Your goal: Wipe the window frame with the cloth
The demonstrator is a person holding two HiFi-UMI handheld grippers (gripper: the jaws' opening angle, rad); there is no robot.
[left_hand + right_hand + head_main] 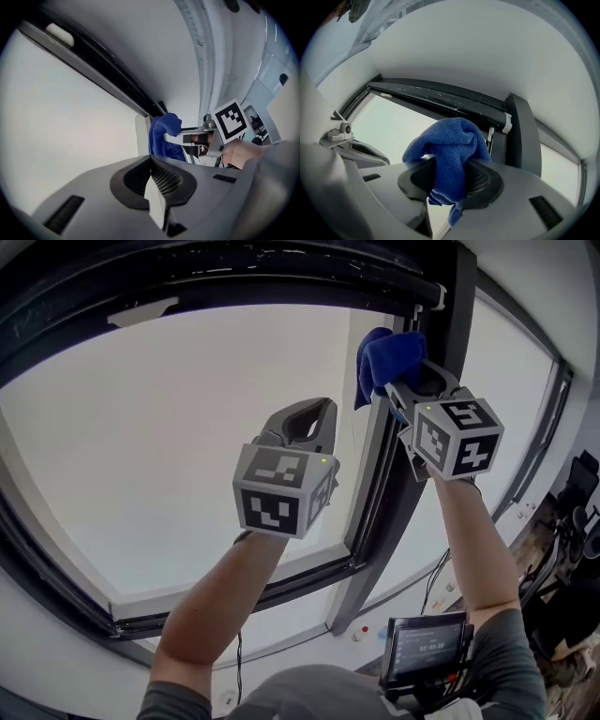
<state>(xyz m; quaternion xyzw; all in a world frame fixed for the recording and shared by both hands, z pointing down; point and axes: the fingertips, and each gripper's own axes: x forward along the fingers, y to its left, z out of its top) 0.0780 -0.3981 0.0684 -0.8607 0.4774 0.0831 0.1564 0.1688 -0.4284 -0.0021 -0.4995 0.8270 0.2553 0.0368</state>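
– Right gripper [450, 176], item one: condition?

– Jaws clamped on the blue cloth [451, 149]. One bunch stands above the pads and a tail hangs below them. The fabric covers most of the pad faces.

– Location of the cloth?

– Head view: far right and high up, at the dark upright of the window frame [405, 502], close under the top rail [234, 282]. Whether the cloth touches the upright cannot be told, because the gripper body and the cloth's own folds cover that spot.

– Item two, left gripper [307, 423]?

– Jaws closed together with nothing held between them. It is raised to the left of the right gripper, in front of the glass pane [141, 446], apart from the cloth.

– Items cut off or illegible?

– The pane is washed out to pale grey, so nothing can be made out through it. The frame's lower rail curves out of view at the left edge. A small screen [427, 648] sits at the near edge by the person's chest, with print too small to read. The dark shapes at the far right edge cannot be identified.
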